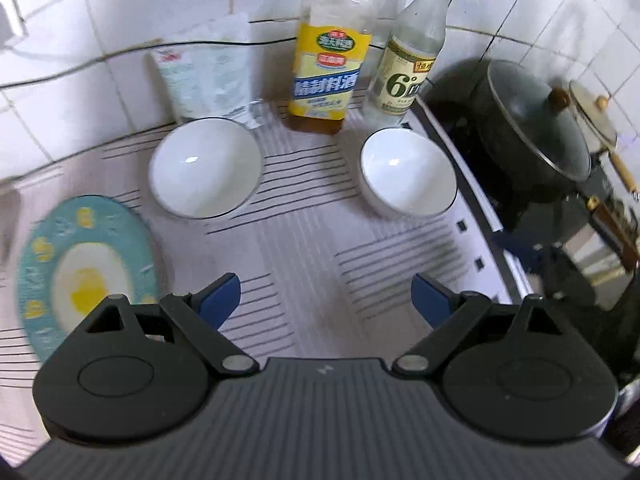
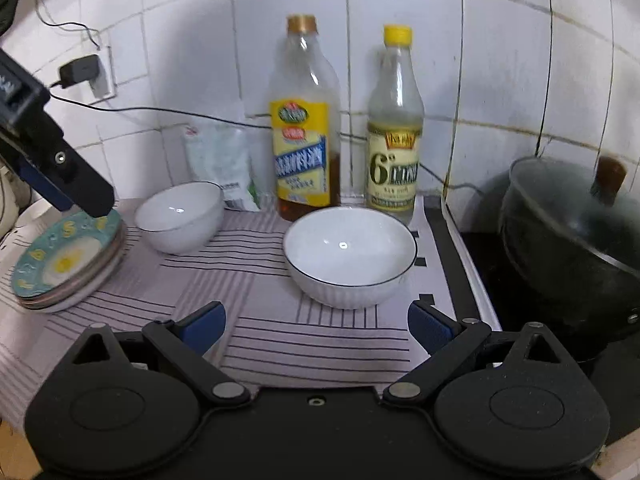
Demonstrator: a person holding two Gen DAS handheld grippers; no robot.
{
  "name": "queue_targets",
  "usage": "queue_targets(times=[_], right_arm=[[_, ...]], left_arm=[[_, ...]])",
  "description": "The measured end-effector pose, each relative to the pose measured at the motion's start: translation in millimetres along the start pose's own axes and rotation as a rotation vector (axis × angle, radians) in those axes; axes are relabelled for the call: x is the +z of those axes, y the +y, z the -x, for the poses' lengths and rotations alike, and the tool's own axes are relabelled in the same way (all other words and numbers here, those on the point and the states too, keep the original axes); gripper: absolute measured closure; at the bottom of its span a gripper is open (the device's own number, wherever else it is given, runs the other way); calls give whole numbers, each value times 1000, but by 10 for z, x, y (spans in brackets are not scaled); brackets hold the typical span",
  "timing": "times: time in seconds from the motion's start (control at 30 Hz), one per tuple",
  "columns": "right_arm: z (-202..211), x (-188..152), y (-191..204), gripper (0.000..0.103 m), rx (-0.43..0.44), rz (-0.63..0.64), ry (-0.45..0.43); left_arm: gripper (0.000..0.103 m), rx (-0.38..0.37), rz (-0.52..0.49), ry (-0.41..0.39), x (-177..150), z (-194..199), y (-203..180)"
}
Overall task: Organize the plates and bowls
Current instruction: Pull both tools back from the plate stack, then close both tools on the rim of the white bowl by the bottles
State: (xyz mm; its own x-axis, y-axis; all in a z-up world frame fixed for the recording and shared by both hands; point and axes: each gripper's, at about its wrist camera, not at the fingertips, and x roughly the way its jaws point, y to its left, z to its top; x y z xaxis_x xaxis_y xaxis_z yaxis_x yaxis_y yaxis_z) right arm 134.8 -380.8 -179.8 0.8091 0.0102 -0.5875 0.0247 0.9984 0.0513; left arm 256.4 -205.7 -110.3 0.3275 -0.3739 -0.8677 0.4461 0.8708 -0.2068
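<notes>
Right wrist view: two bowls and a plate stack on the striped cloth

Right wrist view shows the right gripper (image 2: 316,326) with its blue-tipped fingers spread wide and nothing between them; just ahead of it sits a white bowl (image 2: 350,256) with a thin dark rim, upright on the striped cloth (image 2: 312,340); a second white bowl (image 2: 179,217) stands further back and to the left, well apart from the first; at the far left a stack of plates (image 2: 66,260) rests on the cloth, the top one teal with a yellow middle; the left gripper (image 2: 98,200) reaches in from the upper left, its tip over the far edge of that stack, though whether it touches the plate cannot be told. Behind the bowls stand a yellow-labelled bottle (image 2: 304,120) with a little brown liquid, a clear bottle (image 2: 395,124) with a yellow cap, and a white packet (image 2: 222,160) leaning on the tiled wall (image 2: 500,60); a dark pot (image 2: 572,248) with a glass lid sits to the right on the stove.

From the left wrist view the left gripper's fingers (image 1: 222,298) also stand wide apart and empty above the cloth; the teal plate lies at lower left, partly hidden by the gripper body; both bowls sit beyond the fingertips, one to each side, untouched.
</notes>
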Motion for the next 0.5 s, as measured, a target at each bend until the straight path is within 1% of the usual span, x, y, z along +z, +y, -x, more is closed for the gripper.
queue_targets(times=[0.07,0.13,0.23,0.3,0.4,0.5], right_arm=[[-150,-40,-67,4,-1,-11,3],[-327,-71,-107,4,-7,-16,8],[-562,-96,-152,4,-36,-42,32],[-674,-83,-184,4,-39,-65,34],[-768,-53,-181,4,-42,-70,28],[-842,-14,-152,3,-45,-50,17]], left_arm=[[12,-20,27,-25,26,-180,-41],[12,-21,64,-42,58,-349,-83],[14,-41,101,-43,139,-604,-159],[16,-47,113,-48,204,-763,-208],[21,-50,118,-47,313,-967,-262],[32,-55,124,-46,374,-1125,-297]])
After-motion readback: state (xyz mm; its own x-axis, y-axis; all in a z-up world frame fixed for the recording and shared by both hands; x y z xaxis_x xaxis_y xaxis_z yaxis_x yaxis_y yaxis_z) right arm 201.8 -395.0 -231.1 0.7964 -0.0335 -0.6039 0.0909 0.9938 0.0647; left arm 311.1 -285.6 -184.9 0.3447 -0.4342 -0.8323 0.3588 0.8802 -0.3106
